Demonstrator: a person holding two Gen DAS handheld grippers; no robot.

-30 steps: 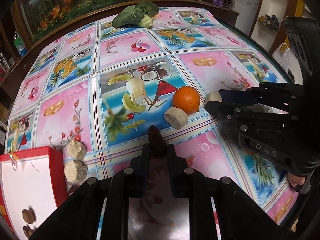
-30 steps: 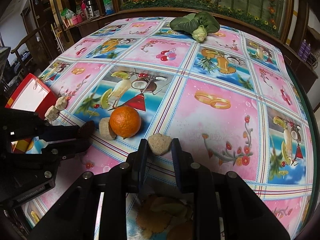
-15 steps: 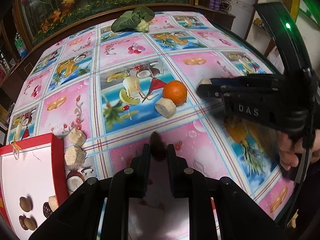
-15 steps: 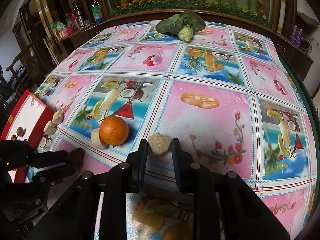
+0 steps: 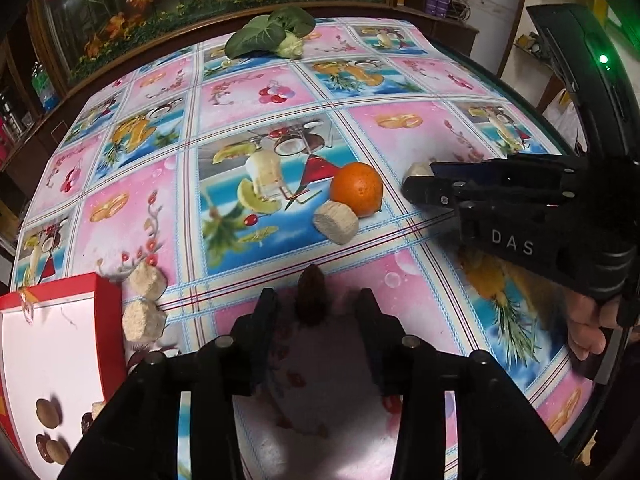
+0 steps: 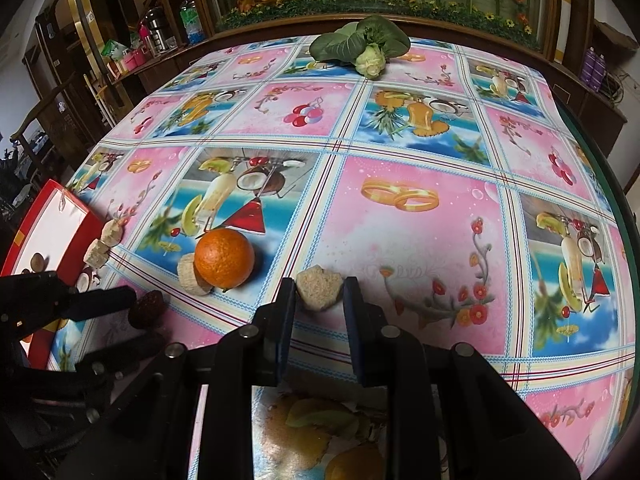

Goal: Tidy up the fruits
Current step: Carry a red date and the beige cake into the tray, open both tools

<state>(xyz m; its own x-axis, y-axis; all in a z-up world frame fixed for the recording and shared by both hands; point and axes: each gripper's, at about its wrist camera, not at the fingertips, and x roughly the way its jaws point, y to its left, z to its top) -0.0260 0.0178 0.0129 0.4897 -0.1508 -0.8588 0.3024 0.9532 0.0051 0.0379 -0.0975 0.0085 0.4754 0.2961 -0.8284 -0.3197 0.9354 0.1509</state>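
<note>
- left tongs (image 5: pixel 316 300) are opening around the dark fruit (image 5: pixel 310 294); it may roll off the cloth (image 5: pixel 400 276).
- right tongs (image 6: pixel 319 286) pinch a beige chunk (image 6: pixel 319 287); a loose grip drops it.

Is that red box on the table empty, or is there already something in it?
Not empty. The red box lies open, and a few small brown nuts sit on its white inside.
</note>
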